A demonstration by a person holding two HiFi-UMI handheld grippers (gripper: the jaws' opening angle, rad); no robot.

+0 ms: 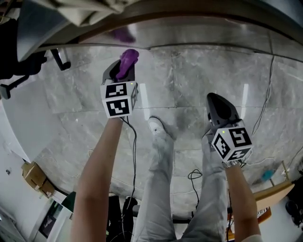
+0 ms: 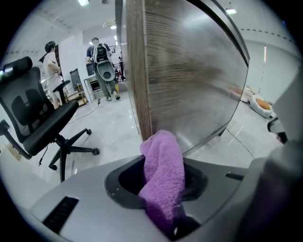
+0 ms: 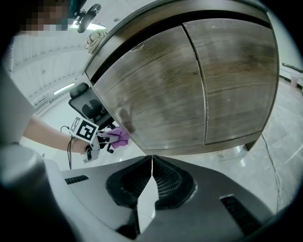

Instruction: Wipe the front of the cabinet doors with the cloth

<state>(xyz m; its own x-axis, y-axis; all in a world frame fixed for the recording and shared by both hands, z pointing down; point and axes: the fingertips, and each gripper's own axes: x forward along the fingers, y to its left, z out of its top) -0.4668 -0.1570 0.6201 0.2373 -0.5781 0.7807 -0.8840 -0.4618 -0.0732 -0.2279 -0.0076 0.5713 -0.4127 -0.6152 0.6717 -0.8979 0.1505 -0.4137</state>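
Purple cloth [image 2: 163, 165] held up to the cabinet doors [image 3: 189, 94]
The left gripper [image 2: 158, 184] has its fingers clamped on the cloth, whose tip is at the doors' left edge; the right gripper [image 3: 151, 160] has its fingers pressed together on nothing.

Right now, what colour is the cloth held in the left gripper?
Purple. The cloth shows best in the left gripper view.

Open-plan office or lab hall, probably. Black swivel office chair [image 2: 33, 118], glossy pale tile floor [image 1: 199, 80], loose cables [image 1: 193, 176], cardboard box [image 1: 32, 174], people [image 2: 51, 66] standing by equipment at far end, ceiling strip lights [image 2: 84, 2].
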